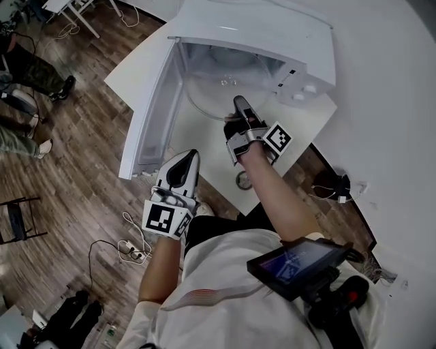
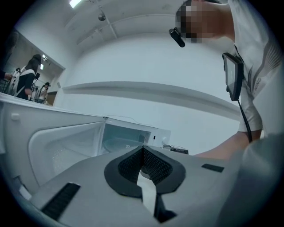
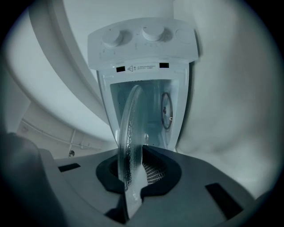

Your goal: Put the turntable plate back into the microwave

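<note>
my R tongs (image 3: 133, 156) pinching plate (image 3: 130, 124) rim | L tongs (image 2: 143, 150) closed, empty | imo keep it level, ease into microwave (image 3: 142, 44) centred

Wood-plank floor (image 1: 75, 157) fills the frame from 7 to 11 o'clock, a white table (image 1: 204, 146) stands at centre, and a plain white wall (image 1: 388, 102) rises at 3 o'clock. A black chair (image 1: 19, 219) sits at 9 o'clock, a power strip (image 1: 131, 251) lies at 7, and a ceiling light (image 2: 76, 3) glows overhead.

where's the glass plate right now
In the head view the plate is at top centre, its near rim clamped in the right gripper, halfway into the open microwave, right of its door.
</note>
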A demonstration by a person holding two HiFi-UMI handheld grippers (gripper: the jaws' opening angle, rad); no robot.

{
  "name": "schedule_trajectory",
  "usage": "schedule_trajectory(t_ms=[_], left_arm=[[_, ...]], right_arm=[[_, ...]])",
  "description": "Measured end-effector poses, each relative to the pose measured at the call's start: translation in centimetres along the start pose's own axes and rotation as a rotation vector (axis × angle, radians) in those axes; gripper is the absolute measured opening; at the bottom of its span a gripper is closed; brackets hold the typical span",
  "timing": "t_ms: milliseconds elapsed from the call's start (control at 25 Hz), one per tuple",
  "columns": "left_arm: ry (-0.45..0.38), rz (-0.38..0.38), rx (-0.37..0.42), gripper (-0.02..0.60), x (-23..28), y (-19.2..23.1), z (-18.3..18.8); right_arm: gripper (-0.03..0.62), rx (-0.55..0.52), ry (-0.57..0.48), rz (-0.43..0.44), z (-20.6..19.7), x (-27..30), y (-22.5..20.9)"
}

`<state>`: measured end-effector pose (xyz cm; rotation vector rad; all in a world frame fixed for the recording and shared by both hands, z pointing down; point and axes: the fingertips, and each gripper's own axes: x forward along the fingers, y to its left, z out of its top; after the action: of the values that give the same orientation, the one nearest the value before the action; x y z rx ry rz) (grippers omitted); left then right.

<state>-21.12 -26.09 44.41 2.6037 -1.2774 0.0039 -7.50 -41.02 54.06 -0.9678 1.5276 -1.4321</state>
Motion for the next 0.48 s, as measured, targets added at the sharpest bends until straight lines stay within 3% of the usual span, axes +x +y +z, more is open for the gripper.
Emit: schedule_trajectory(t_ms=[480], left_arm=[[0.027,0.008,-0.002,0.009,2.6,2.1,-0.6]], right_arm=[[0.028,0.028,-0.129,-0.007,3.5,8.4,-3.0]])
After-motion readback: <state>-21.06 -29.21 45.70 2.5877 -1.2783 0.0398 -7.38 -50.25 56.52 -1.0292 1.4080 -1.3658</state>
